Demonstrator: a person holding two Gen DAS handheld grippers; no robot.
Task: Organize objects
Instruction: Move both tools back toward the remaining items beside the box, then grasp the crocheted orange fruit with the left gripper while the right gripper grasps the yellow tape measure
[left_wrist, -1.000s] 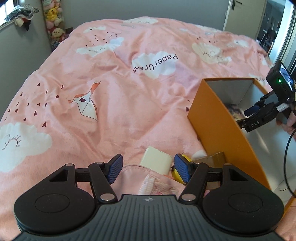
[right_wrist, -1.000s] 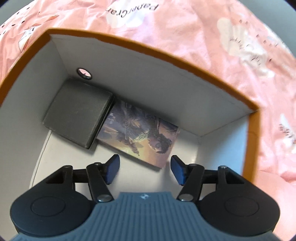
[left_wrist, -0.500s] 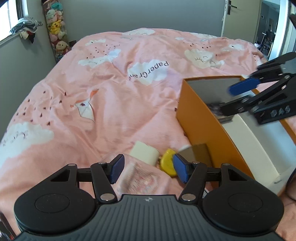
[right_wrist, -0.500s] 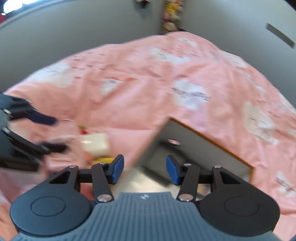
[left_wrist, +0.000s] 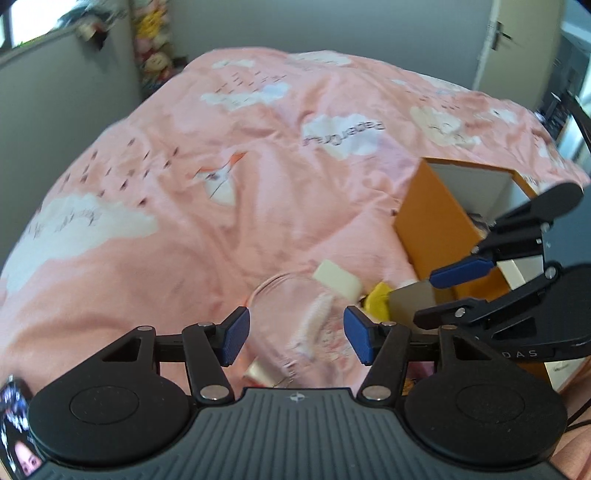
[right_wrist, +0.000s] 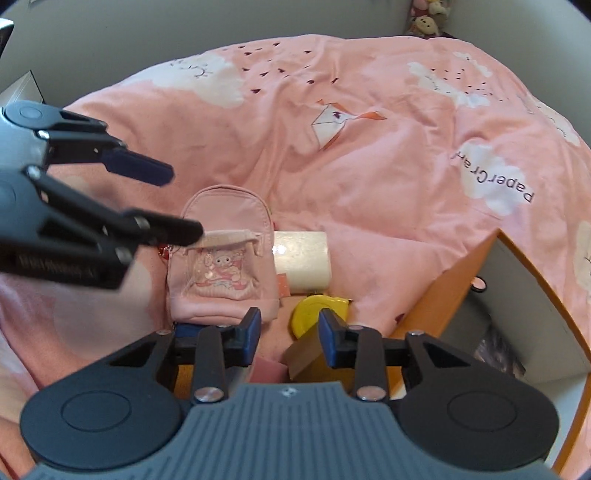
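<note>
A small pink backpack pouch (right_wrist: 221, 266) lies on the pink bedspread (right_wrist: 369, 147). Beside it are a cream block (right_wrist: 303, 258), a yellow tape measure (right_wrist: 314, 314) and a tan block (right_wrist: 306, 356). My left gripper (left_wrist: 295, 336) hangs open just above the blurred pouch (left_wrist: 306, 325), holding nothing. My right gripper (right_wrist: 290, 332) hovers over the pile beside the orange box (right_wrist: 443, 295). Its jaws are closing with nothing pressed between them, and the tape measure shows just beyond the tips. The left gripper (right_wrist: 177, 203) reaches in from the left in the right wrist view.
The orange box (left_wrist: 428, 221) stands open at the right, with a grey case (right_wrist: 465, 325) and a picture card (right_wrist: 498, 350) inside. Stuffed toys (left_wrist: 155, 59) sit in the far corner by the grey wall. A door (left_wrist: 517, 44) is at the back right.
My right gripper left the inside of the orange box and swung over to the pile beside it, its jaws narrowing. My left gripper shifted so the pink pouch lies under its fingers.
</note>
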